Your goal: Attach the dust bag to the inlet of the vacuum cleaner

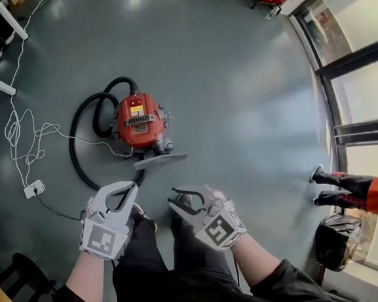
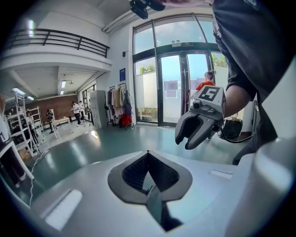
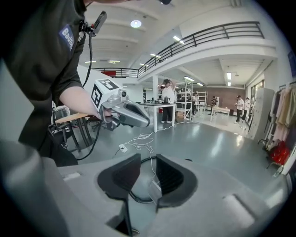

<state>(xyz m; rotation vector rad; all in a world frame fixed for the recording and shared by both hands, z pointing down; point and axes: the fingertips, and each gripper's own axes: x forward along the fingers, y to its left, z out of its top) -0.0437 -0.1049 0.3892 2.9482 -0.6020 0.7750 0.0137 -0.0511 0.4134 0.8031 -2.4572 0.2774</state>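
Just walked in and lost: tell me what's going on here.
A person stands over a red vacuum cleaner on the floor, its black hose looped beside it, holding a gripper in each hand. The left gripper is shut and empty; the right gripper is open and empty. Neither touches the vacuum cleaner. A flat grey piece lies at its near side; whether it is the dust bag is unclear.

The vacuum cleaner (image 1: 140,122) sits on the floor (image 1: 235,77) ahead of the left hand-held gripper (image 1: 128,188) and the right hand-held gripper (image 1: 174,199), which are side by side. A flat panel (image 1: 160,160) lies at the vacuum's near side. The hose (image 1: 75,147) loops to the vacuum's left and back towards the left hand-held gripper. A power strip (image 1: 34,189) lies further left, and a bystander (image 1: 357,191) stands far right.
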